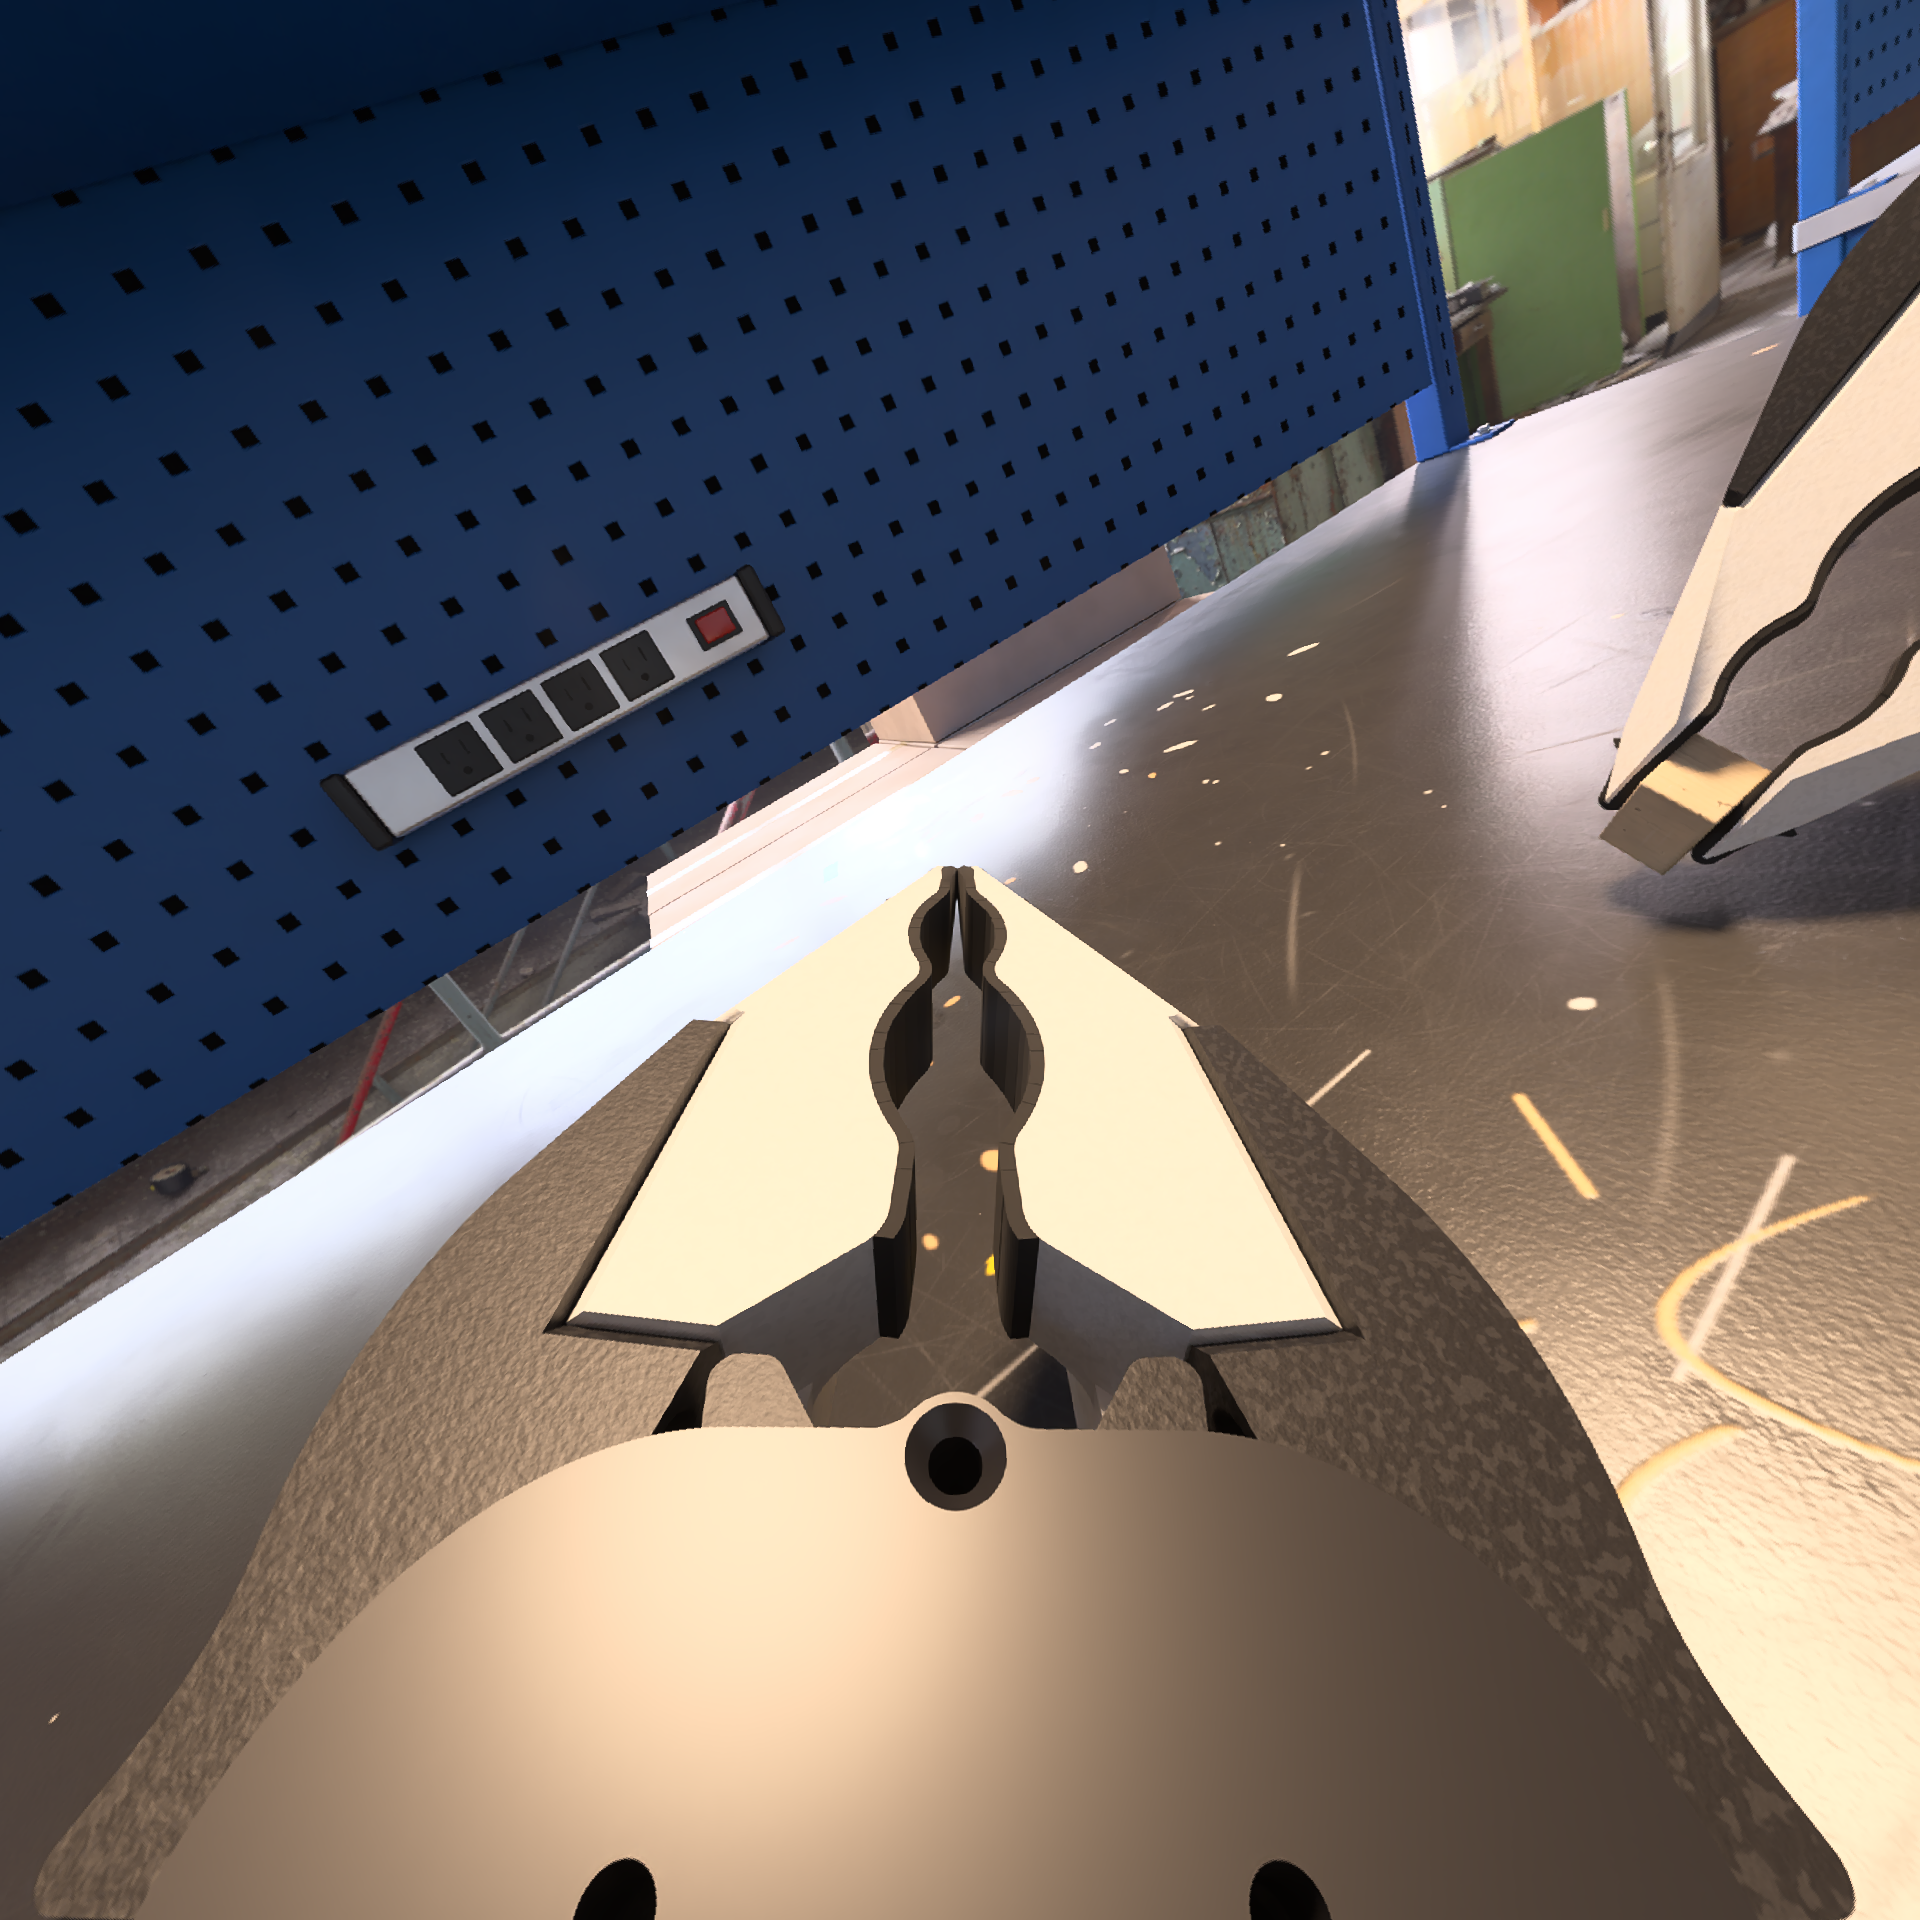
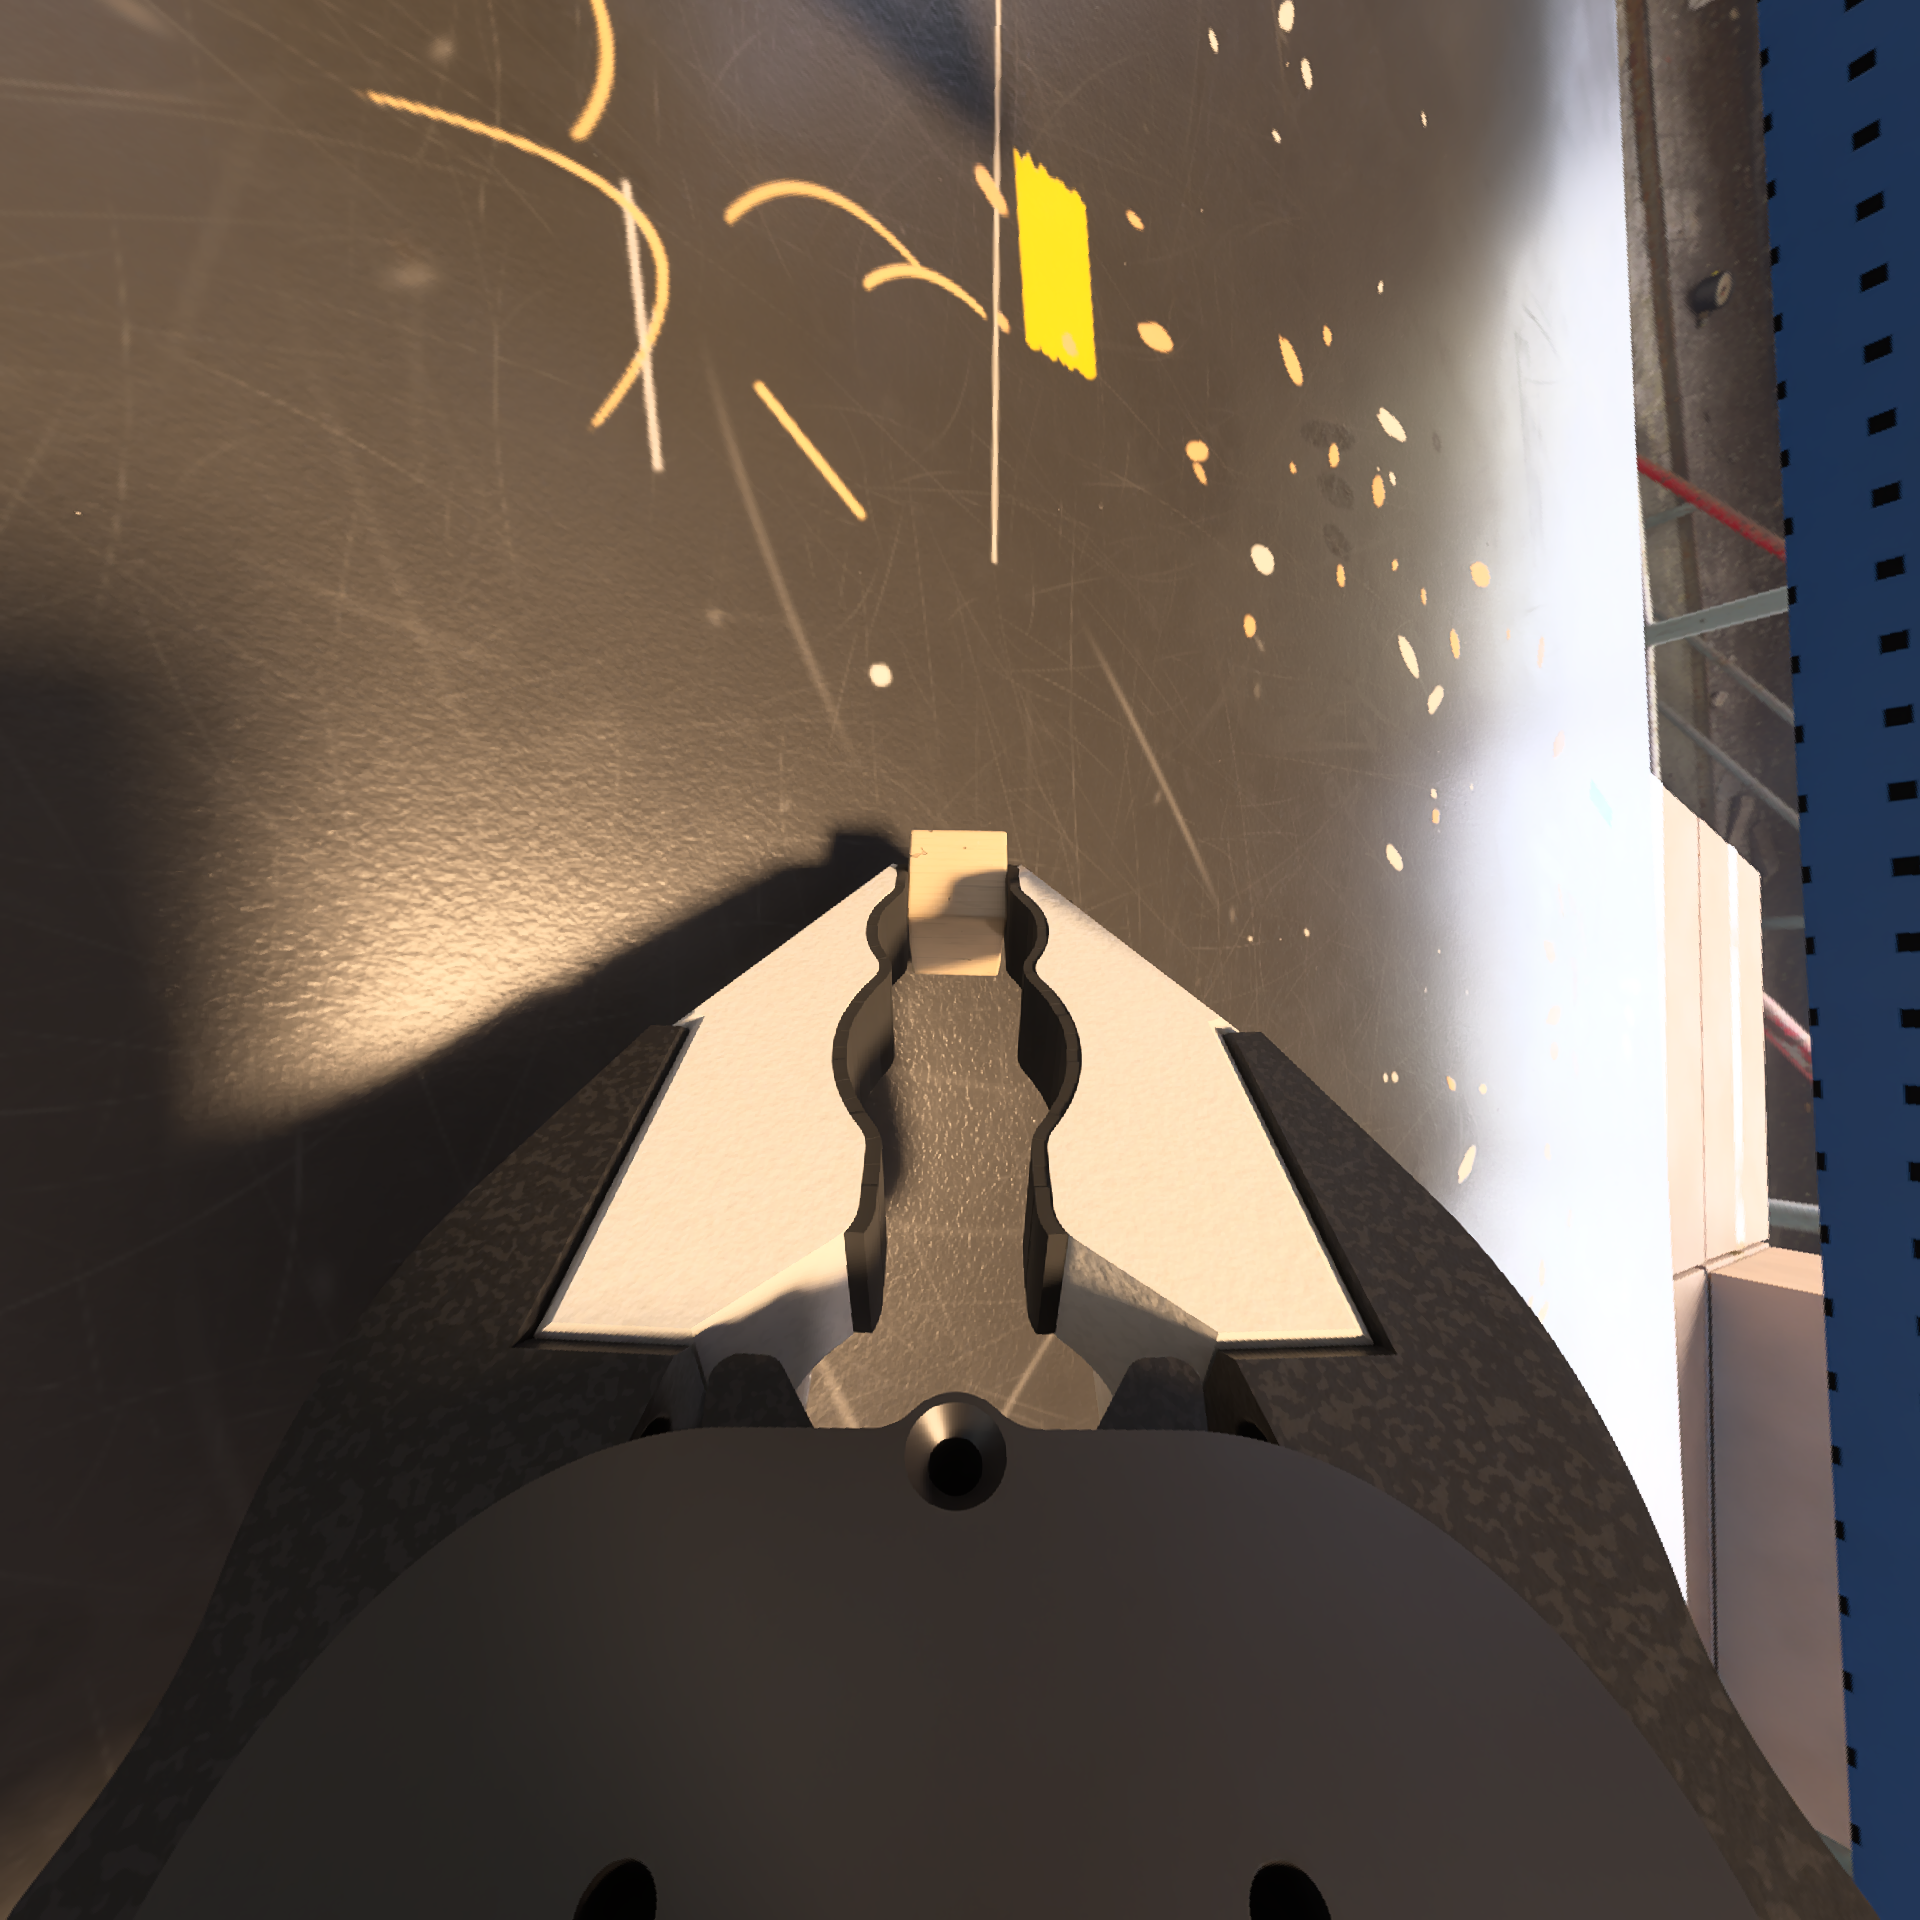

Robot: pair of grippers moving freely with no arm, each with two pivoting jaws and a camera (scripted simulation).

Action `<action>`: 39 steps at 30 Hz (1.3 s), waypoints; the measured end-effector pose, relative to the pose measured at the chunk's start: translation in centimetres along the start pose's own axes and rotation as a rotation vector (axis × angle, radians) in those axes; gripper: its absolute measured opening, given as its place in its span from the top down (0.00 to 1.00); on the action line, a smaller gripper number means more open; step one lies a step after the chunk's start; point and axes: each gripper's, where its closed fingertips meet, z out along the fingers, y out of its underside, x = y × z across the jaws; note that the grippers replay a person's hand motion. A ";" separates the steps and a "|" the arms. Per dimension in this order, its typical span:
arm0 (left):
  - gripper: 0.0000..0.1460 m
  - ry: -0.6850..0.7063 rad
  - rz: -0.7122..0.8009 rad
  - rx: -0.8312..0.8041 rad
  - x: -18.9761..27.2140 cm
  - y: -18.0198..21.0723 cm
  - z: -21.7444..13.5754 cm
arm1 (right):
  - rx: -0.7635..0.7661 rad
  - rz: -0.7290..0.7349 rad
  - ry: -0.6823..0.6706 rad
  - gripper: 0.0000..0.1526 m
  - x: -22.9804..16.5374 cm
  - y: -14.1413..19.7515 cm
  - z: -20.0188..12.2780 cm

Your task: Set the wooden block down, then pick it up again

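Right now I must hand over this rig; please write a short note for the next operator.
Left gripper: jaws shut, holding nothing, above the worktop near the blue pegboard.
Right gripper: jaws shut on the wooden block, gripped at the fingertips.
The block seems to hang just above the worktop, with its shadow beneath it in the left wrist view; contact cannot be ruled out.
Done: nothing confirmed.
Left: set the block down, release, pick it up again.

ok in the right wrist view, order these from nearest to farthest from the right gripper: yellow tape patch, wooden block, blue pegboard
1. wooden block: clamped between the tips of the right gripper.
2. yellow tape patch: on the benchtop straight ahead, a little to the right.
3. blue pegboard: beyond the bench's right edge. Its order against the tape is a close call in this view.
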 end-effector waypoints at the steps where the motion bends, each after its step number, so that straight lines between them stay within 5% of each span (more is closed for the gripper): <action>1: 1.00 0.000 0.000 0.000 0.0 0.0 0.0 | 0.000 0.000 0.000 0.89 0.0 0.0 0.0; 39: 1.00 0.002 0.005 -0.002 0.1 0.0 0.0 | 0.035 0.075 -0.095 0.89 -1.0 -0.6 -0.2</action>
